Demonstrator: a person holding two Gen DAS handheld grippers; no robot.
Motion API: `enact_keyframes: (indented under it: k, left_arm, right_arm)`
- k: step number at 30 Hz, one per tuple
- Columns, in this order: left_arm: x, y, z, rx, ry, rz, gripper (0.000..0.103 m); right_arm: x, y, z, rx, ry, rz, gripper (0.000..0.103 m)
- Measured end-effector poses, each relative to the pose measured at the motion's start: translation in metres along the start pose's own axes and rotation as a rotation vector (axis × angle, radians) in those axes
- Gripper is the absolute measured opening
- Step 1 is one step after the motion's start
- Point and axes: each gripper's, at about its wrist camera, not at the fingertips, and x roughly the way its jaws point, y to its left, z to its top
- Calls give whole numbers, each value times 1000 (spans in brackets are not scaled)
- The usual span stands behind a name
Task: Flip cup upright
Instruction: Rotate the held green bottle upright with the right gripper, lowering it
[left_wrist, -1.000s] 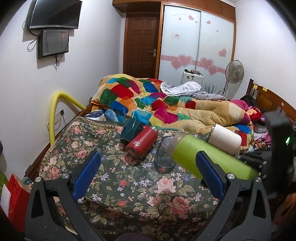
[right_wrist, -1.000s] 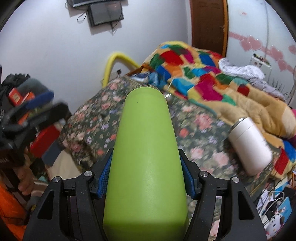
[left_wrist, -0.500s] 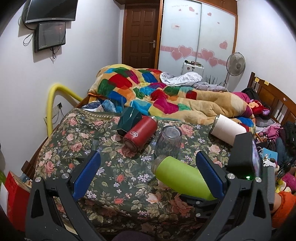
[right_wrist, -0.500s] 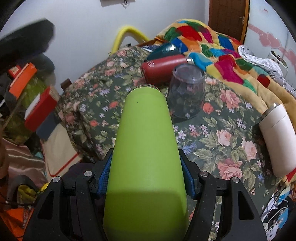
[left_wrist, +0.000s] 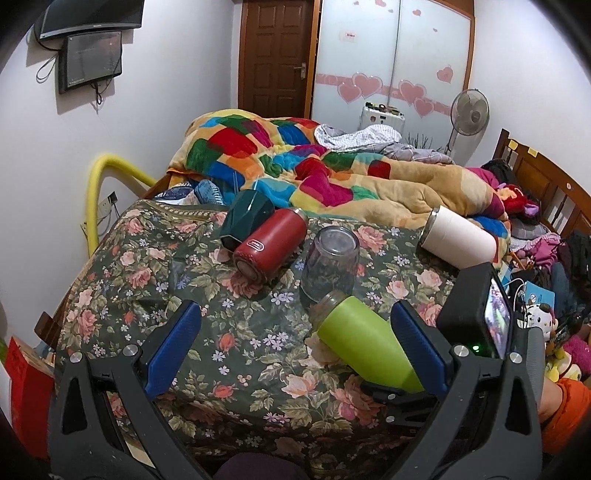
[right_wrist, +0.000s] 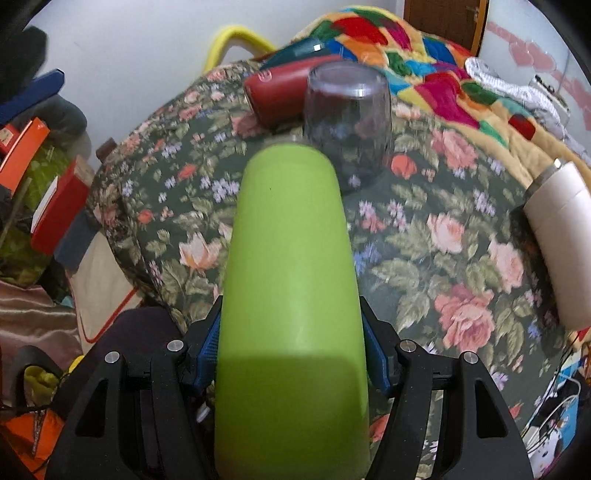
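Note:
My right gripper (right_wrist: 291, 354) is shut on a lime green cup (right_wrist: 291, 280), held lying flat just over the floral bedspread (right_wrist: 424, 236), its far end next to an upside-down clear glass (right_wrist: 347, 118). In the left wrist view the green cup (left_wrist: 362, 347) lies low on its side, pointing at the clear glass (left_wrist: 330, 262). My left gripper (left_wrist: 295, 343) is open and empty above the bedspread (left_wrist: 147, 266). A red cup (left_wrist: 269, 245), a dark green cup (left_wrist: 247, 218) and a white cup (left_wrist: 458, 240) lie on their sides.
A patchwork quilt (left_wrist: 314, 166) is heaped behind the cups. A yellow rail (left_wrist: 98, 192) stands at the bed's left side. Clutter and toys (left_wrist: 543, 314) fill the right side; red boxes (right_wrist: 55, 206) sit left of the bed.
My right gripper has brought the green cup down and in toward the clear glass, tilting it lower over the bedspread. My left gripper has stayed open, shifting slightly.

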Motion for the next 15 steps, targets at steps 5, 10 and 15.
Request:
enact_keyframes:
  k: [5, 10, 15]
  left_arm:
    - [5, -4, -2, -1, 28, 14, 103]
    - [17, -3, -2, -41, 85, -4, 103]
    - [50, -3, -9, -129, 229, -90, 103]
  right_arm:
    - [-5, -1, 1, 9, -7, 9, 62]
    - [-28, -2, -2, 16, -52, 12, 62]
    - [-65, -12, -15, 63, -138, -44, 62]
